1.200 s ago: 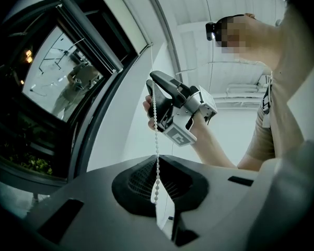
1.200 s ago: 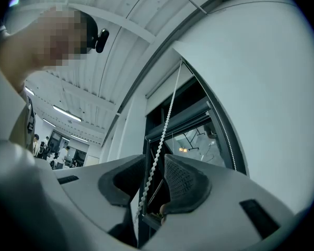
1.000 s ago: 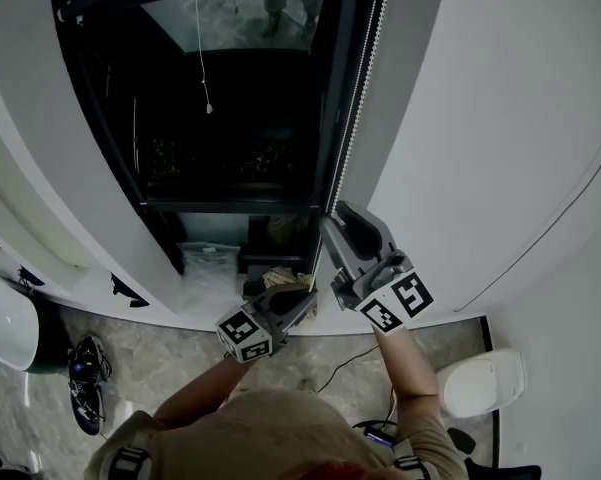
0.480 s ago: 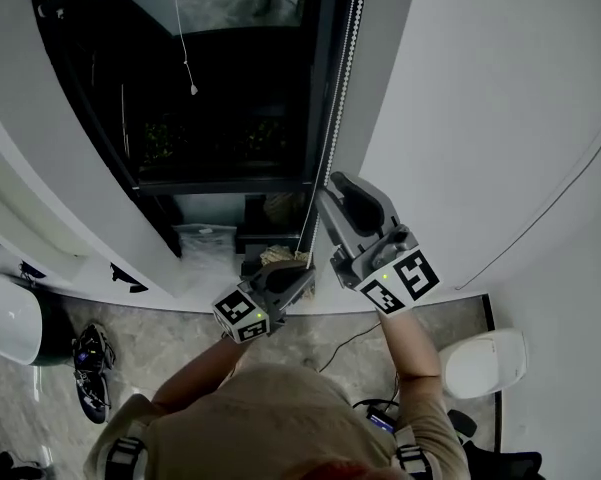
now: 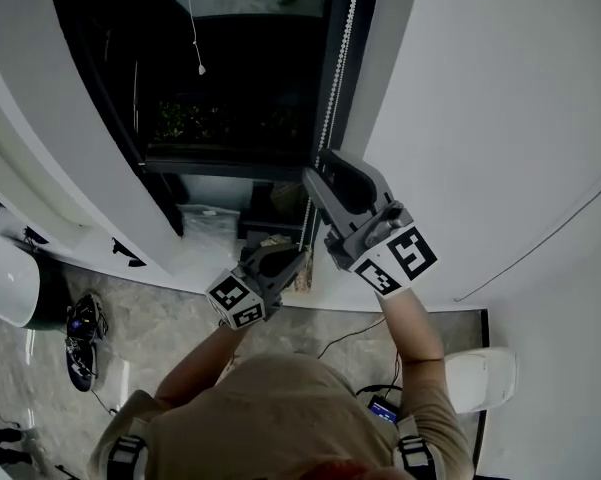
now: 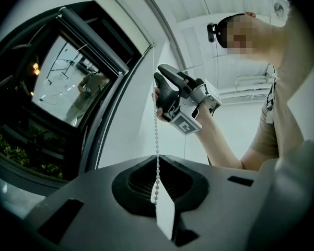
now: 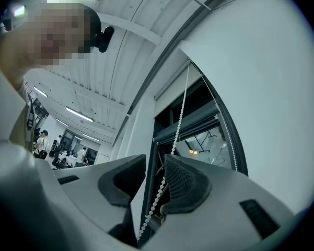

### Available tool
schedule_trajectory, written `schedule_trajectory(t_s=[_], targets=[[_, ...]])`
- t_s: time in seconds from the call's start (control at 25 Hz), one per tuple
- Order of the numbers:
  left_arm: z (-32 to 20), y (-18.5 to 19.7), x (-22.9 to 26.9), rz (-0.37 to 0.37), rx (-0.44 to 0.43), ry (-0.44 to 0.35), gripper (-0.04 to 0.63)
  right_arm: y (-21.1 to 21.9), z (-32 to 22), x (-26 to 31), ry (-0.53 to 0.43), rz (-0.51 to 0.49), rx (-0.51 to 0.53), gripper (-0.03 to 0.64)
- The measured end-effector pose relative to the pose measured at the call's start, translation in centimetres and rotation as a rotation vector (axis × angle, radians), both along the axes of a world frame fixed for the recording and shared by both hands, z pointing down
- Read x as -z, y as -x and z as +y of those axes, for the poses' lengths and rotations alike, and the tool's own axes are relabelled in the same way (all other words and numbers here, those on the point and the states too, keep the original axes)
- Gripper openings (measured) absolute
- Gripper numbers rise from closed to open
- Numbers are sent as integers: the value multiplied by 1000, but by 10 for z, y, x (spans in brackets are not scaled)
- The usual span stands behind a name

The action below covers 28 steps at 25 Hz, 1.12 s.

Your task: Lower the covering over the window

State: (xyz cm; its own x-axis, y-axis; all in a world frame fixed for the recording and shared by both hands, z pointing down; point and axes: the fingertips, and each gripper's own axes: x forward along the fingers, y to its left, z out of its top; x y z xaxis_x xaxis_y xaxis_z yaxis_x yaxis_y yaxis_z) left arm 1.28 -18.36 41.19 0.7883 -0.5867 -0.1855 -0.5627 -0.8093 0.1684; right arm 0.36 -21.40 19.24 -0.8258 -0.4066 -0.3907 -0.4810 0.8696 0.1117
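A white bead chain (image 5: 333, 78) hangs down the right side of the dark-framed window (image 5: 230, 158). My left gripper (image 5: 292, 260) is shut on the chain's lower part. In the left gripper view the chain (image 6: 157, 135) runs straight down into the closed jaws (image 6: 157, 190). My right gripper (image 5: 317, 175) is higher on the same chain and open. In the right gripper view the chain (image 7: 180, 119) passes loosely through the gap between the pads (image 7: 185, 184). The rolled-up dark covering (image 7: 190, 125) sits at the window's top. The right gripper (image 6: 161, 80) also shows in the left gripper view.
A white wall (image 5: 480, 118) is just right of the window. Boxes and a bag (image 5: 212, 223) lie under the sill. On the stone floor are white rounded fixtures (image 5: 5, 293) (image 5: 480, 378), a black item (image 5: 80, 340) and a thin cable (image 5: 345, 340).
Both grippers sit a little higher in the head view and slightly further left, next to the window's lower right corner. The left stays closed on the chain and the right stays open.
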Motion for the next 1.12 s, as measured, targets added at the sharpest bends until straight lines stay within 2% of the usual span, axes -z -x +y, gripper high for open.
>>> schedule_trajectory(t_s=[0.6, 1.12], targets=[[-5, -23, -4, 36, 106, -12, 23, -16, -4, -5, -6, 23, 88, 115], [-9, -32, -7, 33, 96, -9, 23, -23, -7, -6, -16, 26, 77, 115]])
